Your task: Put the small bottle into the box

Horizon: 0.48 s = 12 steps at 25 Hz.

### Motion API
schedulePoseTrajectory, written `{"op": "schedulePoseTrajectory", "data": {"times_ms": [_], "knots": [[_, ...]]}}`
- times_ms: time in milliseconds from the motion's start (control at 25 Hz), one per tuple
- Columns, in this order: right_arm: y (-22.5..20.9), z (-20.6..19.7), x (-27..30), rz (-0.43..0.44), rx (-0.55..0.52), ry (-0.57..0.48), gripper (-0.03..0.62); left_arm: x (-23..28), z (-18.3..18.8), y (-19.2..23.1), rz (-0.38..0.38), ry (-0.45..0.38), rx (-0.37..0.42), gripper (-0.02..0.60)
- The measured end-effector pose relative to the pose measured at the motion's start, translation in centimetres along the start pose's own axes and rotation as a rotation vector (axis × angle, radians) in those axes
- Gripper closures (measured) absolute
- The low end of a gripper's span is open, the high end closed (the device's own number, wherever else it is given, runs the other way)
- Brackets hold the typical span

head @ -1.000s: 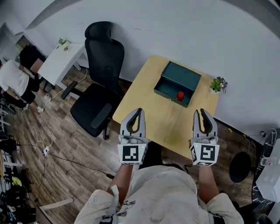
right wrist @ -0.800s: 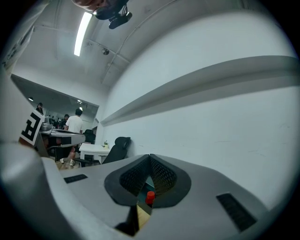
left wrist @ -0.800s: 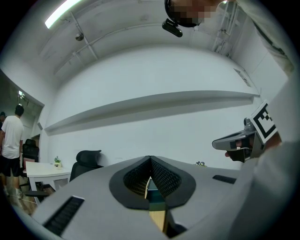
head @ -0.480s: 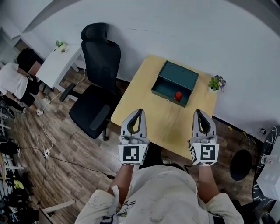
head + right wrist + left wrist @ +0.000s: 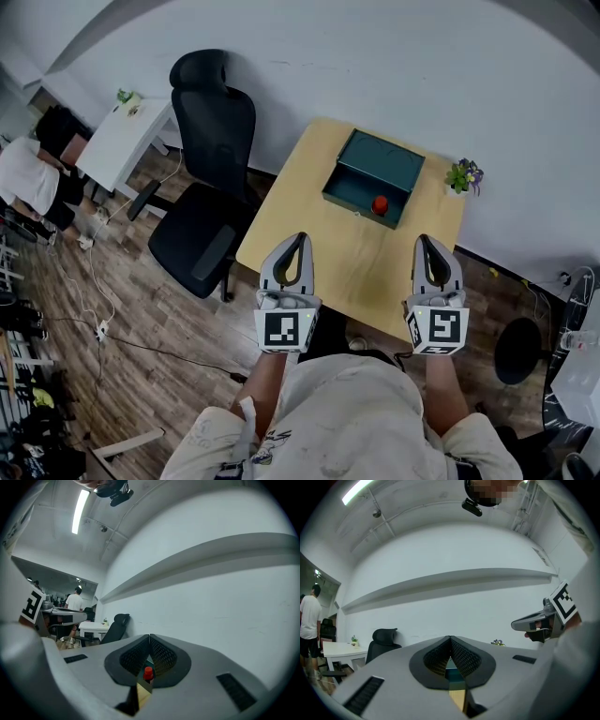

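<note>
A small bottle with a red cap (image 5: 380,204) stands inside the open teal box (image 5: 384,159) at the far side of the light wooden table (image 5: 319,253). Both grippers hover side by side over the table's near edge, well short of the box. My left gripper (image 5: 299,236) is shut with nothing in it; in its own view the pads meet at the tip (image 5: 450,639). My right gripper (image 5: 429,239) is shut and empty too (image 5: 149,637). In the right gripper view the red-capped bottle (image 5: 148,672) shows just below the closed tip.
A black office chair (image 5: 211,187) stands left of the table. A small potted plant (image 5: 466,178) sits on the table's far right corner, beside the box. A white side table (image 5: 122,131) and a person (image 5: 28,173) are at the far left. Cables lie on the wooden floor.
The right gripper's jaws have come together. Both hands stay where they were, and the head view has shifted slightly.
</note>
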State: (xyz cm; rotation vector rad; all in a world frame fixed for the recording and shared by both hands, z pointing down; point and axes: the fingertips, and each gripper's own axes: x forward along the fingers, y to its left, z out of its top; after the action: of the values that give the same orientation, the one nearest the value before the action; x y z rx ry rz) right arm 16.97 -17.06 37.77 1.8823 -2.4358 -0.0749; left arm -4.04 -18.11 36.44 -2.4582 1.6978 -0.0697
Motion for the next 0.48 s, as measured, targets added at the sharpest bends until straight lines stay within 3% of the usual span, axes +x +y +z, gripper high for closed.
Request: {"op": "schedulePoseTrajectory", "data": {"times_ms": [480], "knots": [[0.44, -0.46, 0.24, 0.005, -0.018, 0.024, 0.577, 0.02, -0.65, 0.17, -0.002, 0.03, -0.009, 0.574]]}}
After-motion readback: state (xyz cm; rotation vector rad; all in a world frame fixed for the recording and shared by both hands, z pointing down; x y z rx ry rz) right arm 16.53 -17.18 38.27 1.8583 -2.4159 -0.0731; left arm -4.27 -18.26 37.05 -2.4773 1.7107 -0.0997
